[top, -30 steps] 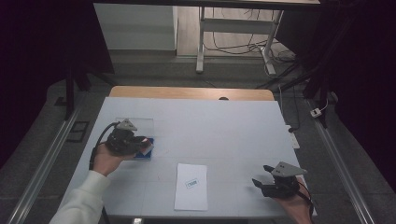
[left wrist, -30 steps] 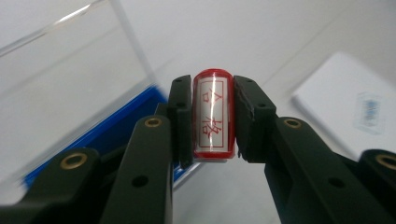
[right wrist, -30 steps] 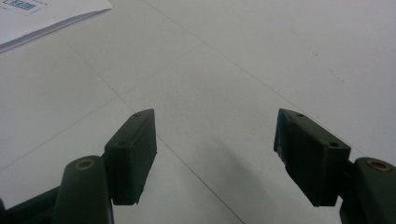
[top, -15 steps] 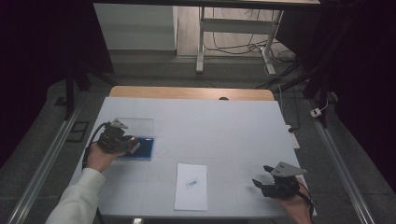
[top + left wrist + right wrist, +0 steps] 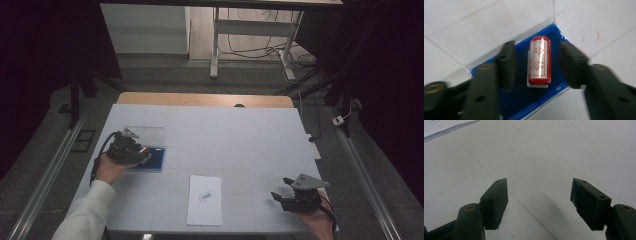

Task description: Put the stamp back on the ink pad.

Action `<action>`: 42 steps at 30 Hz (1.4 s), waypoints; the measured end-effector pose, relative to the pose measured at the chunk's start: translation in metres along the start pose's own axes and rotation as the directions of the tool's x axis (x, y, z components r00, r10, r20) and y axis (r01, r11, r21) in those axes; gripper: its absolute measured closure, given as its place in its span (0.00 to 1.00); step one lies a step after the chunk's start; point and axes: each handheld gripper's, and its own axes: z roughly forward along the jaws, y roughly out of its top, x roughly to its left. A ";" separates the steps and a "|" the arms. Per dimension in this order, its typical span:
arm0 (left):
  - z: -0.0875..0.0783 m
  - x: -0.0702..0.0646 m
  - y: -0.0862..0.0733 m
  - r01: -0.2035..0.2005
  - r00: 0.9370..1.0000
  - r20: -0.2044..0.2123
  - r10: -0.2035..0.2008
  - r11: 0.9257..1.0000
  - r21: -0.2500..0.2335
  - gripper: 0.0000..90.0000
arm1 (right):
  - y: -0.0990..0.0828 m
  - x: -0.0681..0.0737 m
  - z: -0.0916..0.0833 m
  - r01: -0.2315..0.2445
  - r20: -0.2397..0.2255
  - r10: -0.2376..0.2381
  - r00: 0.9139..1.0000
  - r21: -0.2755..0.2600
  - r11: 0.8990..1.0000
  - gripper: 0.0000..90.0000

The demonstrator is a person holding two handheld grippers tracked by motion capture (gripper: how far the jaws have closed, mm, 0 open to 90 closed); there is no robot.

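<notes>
Near the bench's left edge: red stamp point(image 5: 539, 60) lying in blue tray point(image 5: 524, 100), clear lid point(image 5: 474, 32) swung open behind. Left gripper point(image 5: 537, 62) jaws spread, straddling stamp, not touching. Likely light, rigid, slick plastic; pinch across the barrel. Right gripper point(image 5: 539, 205) wide open, empty, near right front corner. Bench point(image 5: 240, 140) middle open; paper sheet point(image 5: 205, 200) at front edge.

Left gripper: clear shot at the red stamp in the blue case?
Probably yes. The left gripper is open, its jaws on either side of the red stamp, which lies in the blue case. The clear lid is folded back, nothing covers the stamp.
</notes>
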 end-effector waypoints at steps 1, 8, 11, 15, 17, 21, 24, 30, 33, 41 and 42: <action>-0.004 -0.001 -0.003 0.003 1.000 -0.002 -0.003 1.000 -0.017 0.44 | 0.000 0.000 0.000 0.004 0.002 -0.004 1.000 0.004 1.000 0.33; -0.031 -0.017 -0.028 -0.004 0.999 0.036 0.008 0.995 -0.104 0.39 | -0.001 -0.002 -0.002 -0.001 0.005 0.001 1.000 -0.003 1.000 0.33; -0.041 -0.023 -0.040 -0.005 0.998 0.054 0.012 0.993 -0.119 0.39 | -0.001 -0.001 -0.002 0.002 0.003 -0.002 1.000 -0.005 1.000 0.33; -0.049 -0.033 -0.056 -0.006 0.996 0.086 0.018 0.990 -0.138 0.40 | 0.000 0.000 -0.002 0.005 0.012 -0.004 1.000 -0.009 1.000 0.33; -0.051 -0.039 -0.063 -0.010 0.995 0.096 0.025 0.989 -0.145 0.40 | 0.000 0.000 -0.002 0.009 0.012 -0.008 1.000 -0.012 1.000 0.33; -0.051 -0.050 -0.076 -0.026 0.993 0.113 0.044 0.987 -0.157 0.40 | -0.001 -0.001 -0.002 0.002 0.011 -0.002 1.000 -0.011 1.000 0.33; -0.049 -0.058 -0.086 -0.036 0.990 0.126 0.057 0.987 -0.159 0.40 | -0.001 -0.002 -0.002 -0.002 0.014 0.002 1.000 -0.020 1.000 0.33; -0.045 -0.069 -0.096 -0.063 0.987 0.135 0.086 0.984 -0.169 0.40 | -0.002 -0.002 -0.002 -0.008 0.019 0.009 1.000 -0.024 1.000 0.33; -0.044 -0.071 -0.097 -0.069 0.986 0.138 0.094 0.982 -0.173 0.40 | -0.003 -0.002 -0.002 0.002 0.024 -0.001 1.000 -0.023 1.000 0.33; -0.040 -0.069 -0.097 -0.063 0.988 0.128 0.086 0.983 -0.173 0.40 | -0.003 -0.002 -0.002 0.005 0.017 -0.005 1.000 -0.027 1.000 0.33; -0.040 -0.069 -0.098 -0.063 0.988 0.127 0.086 0.983 -0.173 0.40 | -0.003 -0.002 -0.002 0.005 0.017 -0.005 1.000 -0.027 1.000 0.33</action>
